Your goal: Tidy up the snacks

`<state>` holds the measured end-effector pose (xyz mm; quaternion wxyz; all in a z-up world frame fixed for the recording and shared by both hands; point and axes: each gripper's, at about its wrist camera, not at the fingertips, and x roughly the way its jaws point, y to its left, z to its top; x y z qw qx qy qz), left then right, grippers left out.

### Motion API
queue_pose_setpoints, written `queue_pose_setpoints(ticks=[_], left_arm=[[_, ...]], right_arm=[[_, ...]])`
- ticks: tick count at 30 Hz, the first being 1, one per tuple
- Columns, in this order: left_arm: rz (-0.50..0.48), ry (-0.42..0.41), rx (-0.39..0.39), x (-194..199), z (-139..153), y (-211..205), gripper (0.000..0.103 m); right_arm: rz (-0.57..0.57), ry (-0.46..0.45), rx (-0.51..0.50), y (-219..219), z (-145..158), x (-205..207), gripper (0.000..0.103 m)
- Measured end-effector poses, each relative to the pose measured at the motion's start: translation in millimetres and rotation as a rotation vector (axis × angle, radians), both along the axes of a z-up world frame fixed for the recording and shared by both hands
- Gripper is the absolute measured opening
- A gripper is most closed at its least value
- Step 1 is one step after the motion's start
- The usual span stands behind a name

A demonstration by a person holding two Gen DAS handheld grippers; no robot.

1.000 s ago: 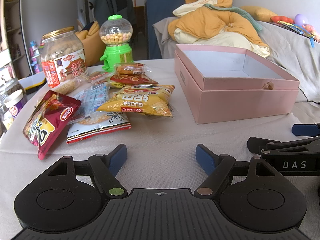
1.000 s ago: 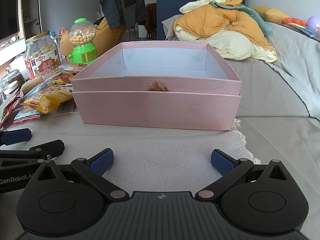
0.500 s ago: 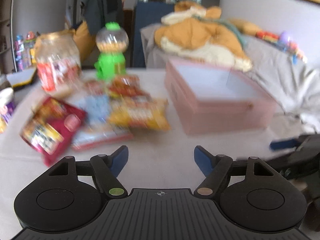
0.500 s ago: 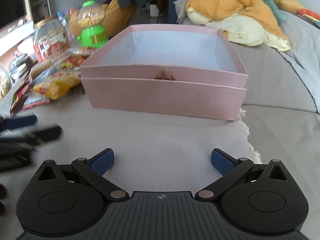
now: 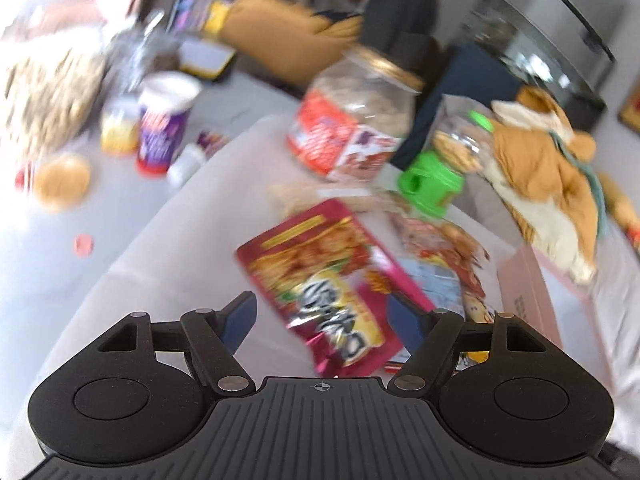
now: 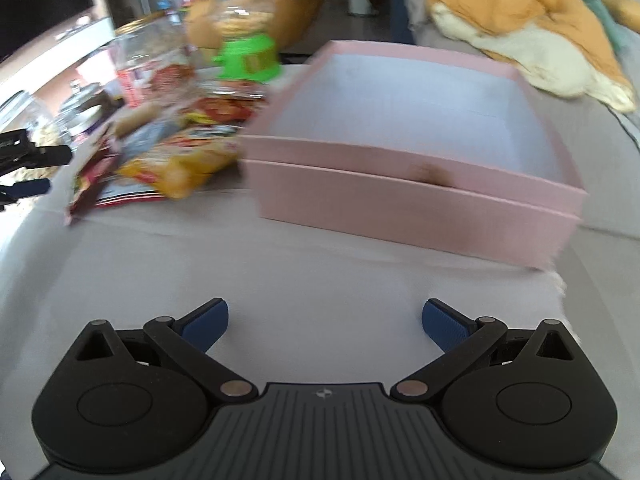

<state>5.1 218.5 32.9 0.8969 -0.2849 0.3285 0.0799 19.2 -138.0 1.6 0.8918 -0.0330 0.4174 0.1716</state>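
The left claw [image 5: 322, 318] is hanging wide over the desk [image 5: 132, 280], its blue fingertips [image 5: 239, 317] sitting either side of a red snack bag [image 5: 332, 284] without gripping it. More packets, among them a yellow snack bag [image 6: 180, 162], are lying in a heap just beside the pink box [image 6: 416, 184]. The right claw [image 6: 325, 326] is also gaping wide, holding nothing, in front of that box. A peanut jar [image 5: 356, 120] and green candy dispenser [image 5: 436, 180] are standing behind the heap.
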Motion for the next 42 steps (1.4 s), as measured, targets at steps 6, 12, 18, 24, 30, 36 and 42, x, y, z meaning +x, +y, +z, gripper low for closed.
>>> queue_pose_setpoints(ticks=[6,12,18,24,30,36,42], left_arm=[[0.026,0.023,-0.128,32.7,-12.9,13.8,0.079],[-0.046,0.064,0.095,72.4,-10.8,-28.0,0.088],[-0.209,-0.003,0.2,56.0,-17.8,-40.8,0.088],[-0.271,-0.051,0.254,5.3,-16.1,-22.2,0.045],[-0.207,-0.052,0.287,-17.4,-8.6,-7.7,0.027],[-0.137,-0.135,0.172,-18.9,8.4,2.4,0.028],[-0.194,-0.124,0.139,-1.7,10.8,-15.5,0.028]], right_arm=[[0.08,-0.079,-0.061,36.9,4.3,-10.6,0.103],[0.115,-0.102,-0.072,50.1,5.4,-21.7,0.103],[0.11,-0.133,-0.106,48.6,-4.4,-28.1,0.103],[0.103,-0.135,-0.047,37.2,7.7,-26.5,0.103],[0.09,-0.075,0.142,34.5,34.7,6.9,0.103],[-0.013,0.023,0.325,27.1,34.0,63.6,0.103],[-0.099,0.159,0.48,44.7,12.4,107.1,0.103]])
